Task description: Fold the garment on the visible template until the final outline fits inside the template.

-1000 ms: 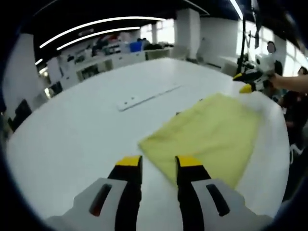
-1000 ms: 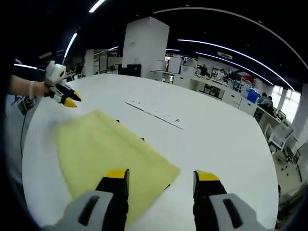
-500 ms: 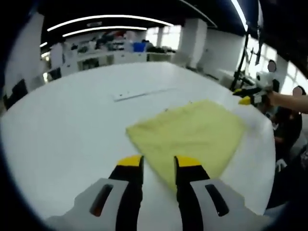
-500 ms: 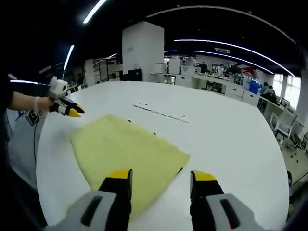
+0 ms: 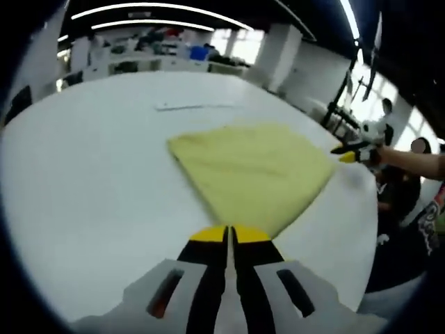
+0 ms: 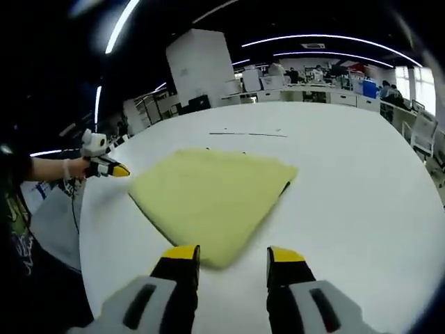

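White round worktop (image 6: 361, 181) in an open office carries one folded yellow garment (image 6: 208, 191), lying flat near its edge. Left tongs (image 5: 229, 233), apart a second ago, now pressed together, empty; right tongs (image 6: 226, 256) apart, empty. Both held back from the garment: fold judged complete.

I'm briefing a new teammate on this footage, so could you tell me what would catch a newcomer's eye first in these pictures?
The folded yellow garment stands out first, lying flat on the big white table. In the left gripper view, the left gripper sits at the garment's near corner with its yellow-tipped jaws closed together. The right gripper hovers open over the opposite corner.
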{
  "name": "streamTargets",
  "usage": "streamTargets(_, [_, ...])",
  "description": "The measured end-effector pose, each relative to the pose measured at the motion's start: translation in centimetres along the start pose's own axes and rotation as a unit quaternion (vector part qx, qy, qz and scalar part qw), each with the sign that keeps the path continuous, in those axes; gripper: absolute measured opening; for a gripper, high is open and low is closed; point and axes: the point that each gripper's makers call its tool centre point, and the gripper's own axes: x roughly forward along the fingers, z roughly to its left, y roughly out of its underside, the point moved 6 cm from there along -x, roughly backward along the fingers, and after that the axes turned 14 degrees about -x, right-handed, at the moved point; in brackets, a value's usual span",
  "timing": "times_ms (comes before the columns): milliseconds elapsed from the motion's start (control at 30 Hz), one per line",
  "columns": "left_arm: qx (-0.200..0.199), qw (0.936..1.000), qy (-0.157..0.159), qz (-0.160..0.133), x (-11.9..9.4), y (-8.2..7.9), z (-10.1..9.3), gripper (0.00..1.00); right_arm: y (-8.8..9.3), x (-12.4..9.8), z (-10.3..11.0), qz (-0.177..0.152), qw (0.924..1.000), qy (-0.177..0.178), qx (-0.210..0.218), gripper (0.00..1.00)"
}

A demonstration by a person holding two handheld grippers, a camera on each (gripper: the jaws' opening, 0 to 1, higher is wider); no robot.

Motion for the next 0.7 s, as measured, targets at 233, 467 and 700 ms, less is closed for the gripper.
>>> streamTargets(233, [0.018,0.9997,0.014,0.013,0.4,1.4,-0.5,0.00,0.7,0.4,0.6,0.008,0.9999,-0.012,-0.002,0.26])
streamTargets(467, [-0.005,0.9999,0.012,0.005,0.1,2.0,0.0,0.00,1.3,1.0,1.2,0.002,0.9996,-0.024,0.017,0.15])
streamTargets(700, [-0.020,0.9996,0.021,0.002,0.5,2.5,-0.2,0.03,1.7,1.2,1.2,-0.011,0.9987,-0.030,0.039,0.13])
